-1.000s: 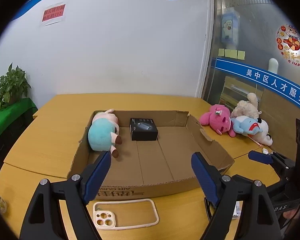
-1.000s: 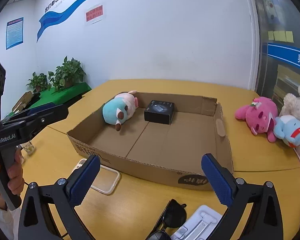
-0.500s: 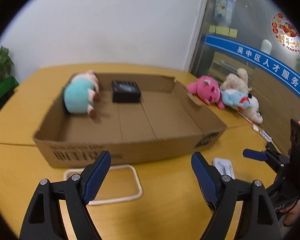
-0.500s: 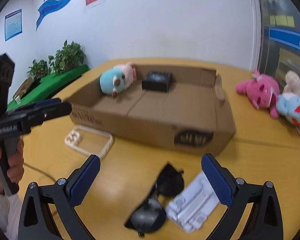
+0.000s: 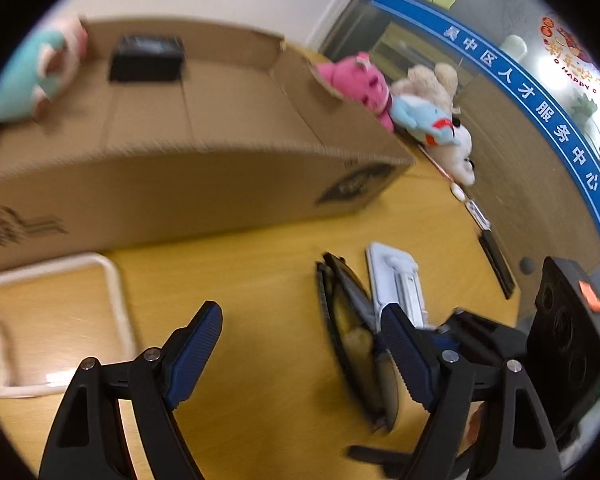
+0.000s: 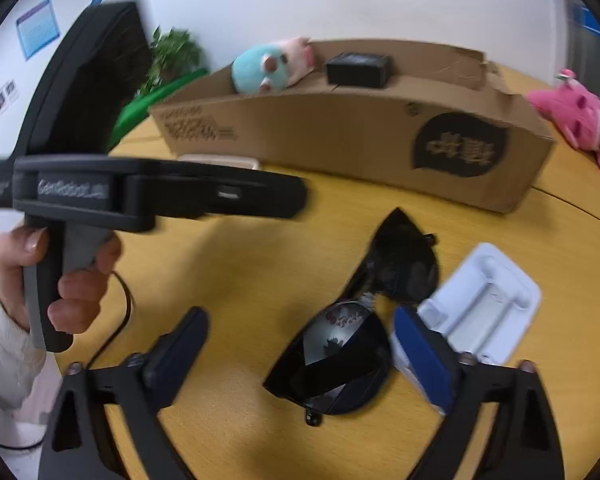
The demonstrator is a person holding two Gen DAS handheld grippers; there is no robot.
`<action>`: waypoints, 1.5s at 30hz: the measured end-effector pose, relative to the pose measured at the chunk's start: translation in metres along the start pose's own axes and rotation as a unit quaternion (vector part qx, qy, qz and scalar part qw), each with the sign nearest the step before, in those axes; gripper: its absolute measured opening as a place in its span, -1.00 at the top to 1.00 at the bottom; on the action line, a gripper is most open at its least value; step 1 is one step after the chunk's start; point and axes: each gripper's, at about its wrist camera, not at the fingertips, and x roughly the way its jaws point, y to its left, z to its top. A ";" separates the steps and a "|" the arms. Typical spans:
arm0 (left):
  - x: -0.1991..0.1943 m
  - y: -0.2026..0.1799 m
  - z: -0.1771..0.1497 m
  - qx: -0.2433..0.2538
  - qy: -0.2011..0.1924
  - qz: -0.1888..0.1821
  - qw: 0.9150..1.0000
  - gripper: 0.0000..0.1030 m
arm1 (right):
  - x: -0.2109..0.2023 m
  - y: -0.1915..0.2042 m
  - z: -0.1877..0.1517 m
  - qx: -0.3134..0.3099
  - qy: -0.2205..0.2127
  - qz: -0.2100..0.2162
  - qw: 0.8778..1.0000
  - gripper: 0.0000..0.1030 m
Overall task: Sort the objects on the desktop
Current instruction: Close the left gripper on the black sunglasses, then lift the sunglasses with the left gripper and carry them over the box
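The right gripper (image 6: 296,356) is hanging low over the yellow wooden table (image 6: 236,264) with its blue-padded fingers spread wide around the folded black plastic sunglasses (image 6: 340,356), apparently lining up a grasp since nothing is clamped. The left gripper (image 5: 300,344) is likewise gaping and empty, aiming at bare tabletop between the white phone case (image 5: 100,280) and those sunglasses, which are lying beside a white moulded plastic tray (image 6: 484,304) in front of the shallow brown cardboard box (image 6: 340,128), likely their destination.

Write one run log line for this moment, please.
phase: approach | right claw: open, over sunglasses | left claw: open, empty | box: holds plush, black case
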 end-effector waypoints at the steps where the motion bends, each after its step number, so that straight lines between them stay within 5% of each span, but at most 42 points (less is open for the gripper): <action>1: 0.007 -0.001 -0.001 -0.002 0.012 -0.009 1.000 -0.52 | 0.004 0.002 -0.001 -0.007 0.008 0.001 1.000 -0.44; 4: 0.018 -0.007 -0.008 0.005 0.029 -0.013 0.999 -0.51 | 0.013 0.007 -0.005 -0.017 0.023 0.018 0.999 -0.32; 9: 0.019 -0.009 -0.016 0.020 0.046 -0.005 0.999 0.02 | 0.019 0.015 -0.006 -0.034 0.020 0.039 0.998 -0.33; 14: 0.015 -0.009 -0.021 0.029 0.055 0.010 0.998 0.27 | 0.023 0.025 -0.006 -0.081 0.018 0.053 0.995 -0.31; 28: -0.027 0.014 -0.021 -0.032 0.018 0.023 0.999 0.30 | 0.024 0.061 0.006 -0.166 0.008 0.070 0.984 -0.29; 34: -0.060 0.008 0.018 -0.022 -0.026 0.014 0.999 0.30 | 0.002 0.071 0.040 -0.199 -0.017 0.062 0.978 -0.29; 45: -0.101 -0.001 0.151 0.026 -0.098 -0.011 0.995 0.31 | -0.050 0.046 0.157 -0.255 -0.074 0.020 0.964 -0.29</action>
